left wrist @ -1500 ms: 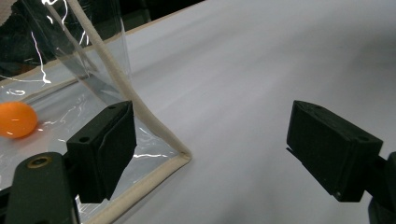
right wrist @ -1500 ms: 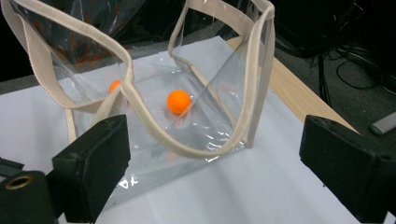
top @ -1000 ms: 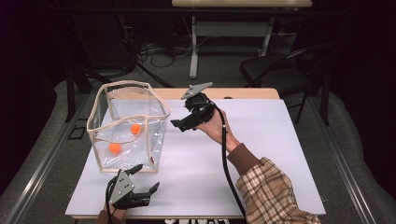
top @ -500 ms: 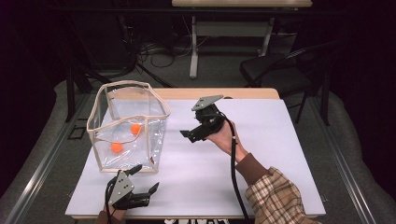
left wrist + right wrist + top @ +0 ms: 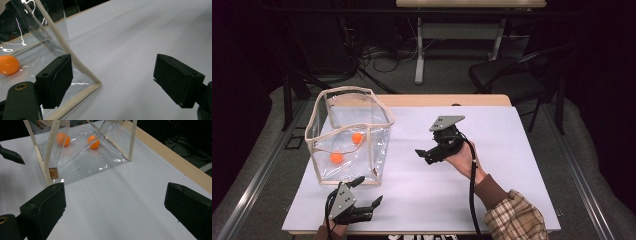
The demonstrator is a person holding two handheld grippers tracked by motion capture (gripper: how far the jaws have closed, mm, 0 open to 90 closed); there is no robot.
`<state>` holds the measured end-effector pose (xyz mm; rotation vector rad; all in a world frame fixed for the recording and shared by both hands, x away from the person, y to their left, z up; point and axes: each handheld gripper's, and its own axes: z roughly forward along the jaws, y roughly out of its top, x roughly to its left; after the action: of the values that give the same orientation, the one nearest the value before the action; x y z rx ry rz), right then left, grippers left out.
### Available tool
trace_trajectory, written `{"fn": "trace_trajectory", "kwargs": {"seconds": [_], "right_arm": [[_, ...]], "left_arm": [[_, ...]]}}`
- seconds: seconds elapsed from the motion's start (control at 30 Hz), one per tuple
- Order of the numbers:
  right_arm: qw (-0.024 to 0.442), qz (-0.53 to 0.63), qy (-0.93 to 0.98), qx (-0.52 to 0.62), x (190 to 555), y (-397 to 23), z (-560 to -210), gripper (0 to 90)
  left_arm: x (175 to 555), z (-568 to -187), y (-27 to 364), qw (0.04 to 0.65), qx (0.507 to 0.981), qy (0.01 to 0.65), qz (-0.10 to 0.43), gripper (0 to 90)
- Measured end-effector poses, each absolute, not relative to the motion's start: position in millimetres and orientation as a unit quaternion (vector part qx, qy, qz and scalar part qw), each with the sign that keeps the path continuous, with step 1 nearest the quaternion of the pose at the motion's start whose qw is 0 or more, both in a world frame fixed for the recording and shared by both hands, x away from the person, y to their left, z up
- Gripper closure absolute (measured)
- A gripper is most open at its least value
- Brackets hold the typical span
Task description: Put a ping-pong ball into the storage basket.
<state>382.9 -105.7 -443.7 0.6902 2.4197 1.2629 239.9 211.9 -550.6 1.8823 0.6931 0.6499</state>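
Now, at the left of the bench [image 5: 512,150] stands the clear plastic bag [image 5: 348,135], upright on its flat bottom, cream piping along its edges, top open. Two orange balls [image 5: 357,138] lie on its floor, a little apart. It looks light and floppy: thin, glossy film that would likely slip and crumple, so the stiffer piping at a corner or the rim seems the place to pinch.

Just in front of the bag's near corner sits the left gripper [image 5: 364,192], fingers [image 5: 56,77] spread wide, nothing between them, the near bottom corner of the bag just beside one finger.

Across to the right, well apart from the bag, the right gripper [image 5: 428,154] hangs above the white sheet, aimed toward the bag, its fingers [image 5: 43,211] wide open and empty too.
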Motion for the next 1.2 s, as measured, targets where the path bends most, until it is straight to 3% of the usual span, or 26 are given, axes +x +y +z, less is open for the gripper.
{"fn": "trace_trajectory", "kwargs": {"seconds": [1.0,1.2], "right_arm": [[0.179,0.434,0.843,0.265,348,-151,-484,3.2],[0.189,0.432,0.838,0.274,327,-171,-505,3.2]], "left_arm": [[240,-550,212,0.494,0.776,0.287,0.268,15.9],[240,-550,212,0.492,0.777,0.286,0.268,15.9]]}}
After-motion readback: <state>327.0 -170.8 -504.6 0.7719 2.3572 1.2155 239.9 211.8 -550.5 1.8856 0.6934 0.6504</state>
